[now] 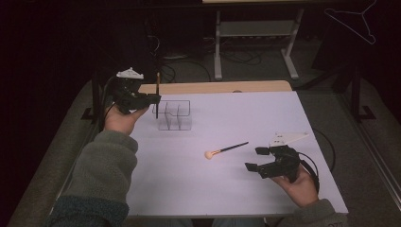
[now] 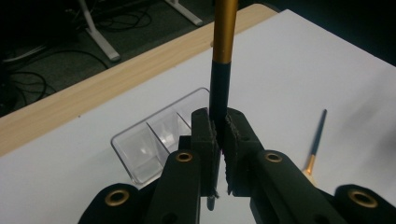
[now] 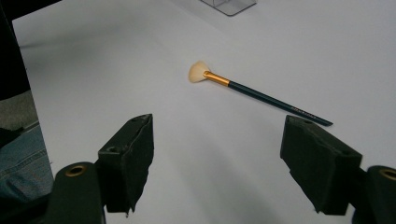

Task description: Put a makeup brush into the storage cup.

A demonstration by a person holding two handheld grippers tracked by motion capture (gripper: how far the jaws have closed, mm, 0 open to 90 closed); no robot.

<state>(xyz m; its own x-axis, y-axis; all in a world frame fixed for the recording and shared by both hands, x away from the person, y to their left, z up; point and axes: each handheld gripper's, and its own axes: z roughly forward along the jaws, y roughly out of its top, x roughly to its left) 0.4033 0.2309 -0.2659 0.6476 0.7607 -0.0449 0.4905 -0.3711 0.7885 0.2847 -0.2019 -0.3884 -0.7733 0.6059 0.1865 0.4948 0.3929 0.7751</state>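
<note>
- Right gripper (image 1: 254, 159) sits nearest, low over the white table (image 1: 265, 118) at its right side, jaws spread wide and holding nothing.
- Just ahead of those open jaws lies a fan brush (image 3: 254, 92) flat on the table, pale bristles pointing away to the left, dark handle running back toward the right jaw; the lettering on the handle is too small to read.
- At the left edge of the right gripper view there's a bit of blue denim (image 3: 21, 161), cut off by the frame.
- Farther out, the left gripper (image 1: 155, 99) is raised over the table's far left, jaws clamped tight on a black-and-gold stick (image 2: 221, 56) standing upright.
- The stick's top runs out of the left gripper view, and its lower end hides behind the jaws, so what kind of tool it is, I can't tell.
- Just beyond and below the left gripper sits a clear divided organizer (image 2: 154, 140); its near part is covered by the gripper body.
</note>
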